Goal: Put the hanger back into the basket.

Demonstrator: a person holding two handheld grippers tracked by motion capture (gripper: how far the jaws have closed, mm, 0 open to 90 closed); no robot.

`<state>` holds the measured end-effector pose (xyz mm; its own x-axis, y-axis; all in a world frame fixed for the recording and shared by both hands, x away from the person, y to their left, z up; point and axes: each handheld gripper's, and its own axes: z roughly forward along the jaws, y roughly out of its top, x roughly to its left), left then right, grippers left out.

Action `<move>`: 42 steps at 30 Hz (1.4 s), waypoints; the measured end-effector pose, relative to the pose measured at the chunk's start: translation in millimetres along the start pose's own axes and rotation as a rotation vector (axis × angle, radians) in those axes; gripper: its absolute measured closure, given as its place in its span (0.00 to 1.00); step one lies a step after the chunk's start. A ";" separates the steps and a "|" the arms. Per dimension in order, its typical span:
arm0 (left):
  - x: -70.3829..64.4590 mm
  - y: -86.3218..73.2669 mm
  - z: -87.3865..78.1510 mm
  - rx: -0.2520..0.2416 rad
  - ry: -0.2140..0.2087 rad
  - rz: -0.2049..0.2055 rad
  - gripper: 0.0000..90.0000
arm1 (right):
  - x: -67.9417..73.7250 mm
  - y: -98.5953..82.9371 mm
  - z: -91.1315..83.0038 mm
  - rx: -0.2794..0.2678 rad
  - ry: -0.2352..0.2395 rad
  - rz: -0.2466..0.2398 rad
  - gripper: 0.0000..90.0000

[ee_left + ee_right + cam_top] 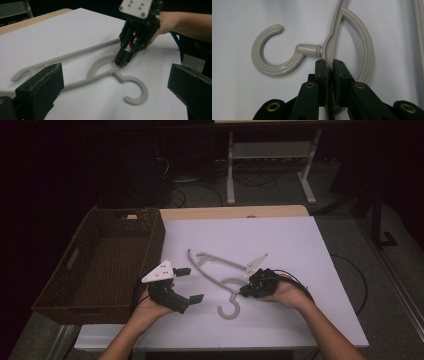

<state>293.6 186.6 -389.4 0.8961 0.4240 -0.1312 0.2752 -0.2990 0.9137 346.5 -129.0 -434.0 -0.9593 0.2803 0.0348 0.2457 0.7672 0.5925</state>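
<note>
A grey plastic hanger [220, 275] is seen lying flat on the white tabletop [295, 245], toward its near edge, with the hook [229, 308] pointing at that edge. Closest to the near edge, the left tongs [186, 285] are held just above the tabletop on the near left side, jaws spread wide apart with nothing between them, aimed across at the hanger. A little farther in, on the right, the right tongs [243, 291] are clamped on the hanger's neck just behind the hook; in the right gripper view [329, 65] the two black jaws are pressed together on the grey bar where the hook [275, 53] joins it. The hanger's long arms are stretched away toward the middle of the tabletop. At the left edge, a brown woven basket [75, 270] is set alongside.
</note>
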 end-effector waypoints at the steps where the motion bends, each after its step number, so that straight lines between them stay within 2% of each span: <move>1: -0.1 0.1 -0.1 0.001 0.000 -0.001 0.00 | 3.8 -0.4 -0.4 0.000 0.008 -0.012 0.91; 9: -0.8 0.2 0.4 0.001 0.000 0.002 0.00 | 34.9 -4.2 -3.3 0.014 0.069 -0.069 0.90; 12: -1.0 0.1 0.4 0.002 0.000 -0.002 0.00 | 36.5 -7.3 -9.7 -0.025 0.060 -0.047 0.79; 14: -1.2 0.2 0.3 0.003 -0.002 0.002 0.00 | 34.3 -9.7 -20.5 -0.052 0.036 -0.016 0.79; 17: -1.4 0.1 0.6 0.005 -0.004 0.001 0.00 | 28.3 -18.0 -38.2 -0.092 -0.015 0.036 0.85; 18: -1.5 0.0 0.8 0.004 -0.004 0.000 0.00 | 28.4 -21.0 -43.9 -0.096 -0.030 0.085 0.88; 19: -1.6 -0.1 1.2 0.002 -0.004 -0.001 0.00 | 26.4 -25.0 -49.1 -0.101 -0.047 0.101 0.90; 23: -1.8 0.2 1.5 0.003 -0.004 0.000 0.00 | 20.7 -40.8 -65.1 -0.086 -0.128 0.156 0.98; 25: -1.8 0.1 2.0 0.002 -0.004 -0.001 0.00 | 20.6 -47.4 -69.2 -0.072 -0.151 0.195 0.99; 27: -1.7 0.1 2.4 0.003 -0.005 -0.002 0.00 | 18.9 -54.3 -70.1 -0.046 -0.179 0.204 0.99; 31: -1.8 0.1 2.7 0.007 -0.004 0.000 0.00 | 15.0 -63.5 -68.9 -0.009 -0.206 0.223 0.99; 37: -1.7 -0.6 2.0 0.006 -0.004 0.000 0.00 | 9.3 -69.5 -64.1 0.033 -0.207 0.250 0.99; 42: -1.6 -0.4 1.2 0.005 -0.003 0.000 0.00 | 6.6 -73.4 -60.7 0.060 -0.228 0.247 0.99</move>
<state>292.5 185.0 -390.0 0.8973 0.4213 -0.1319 0.2767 -0.3037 0.9117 313.7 -218.5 -428.4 -0.8156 0.5784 -0.0138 0.4809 0.6910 0.5397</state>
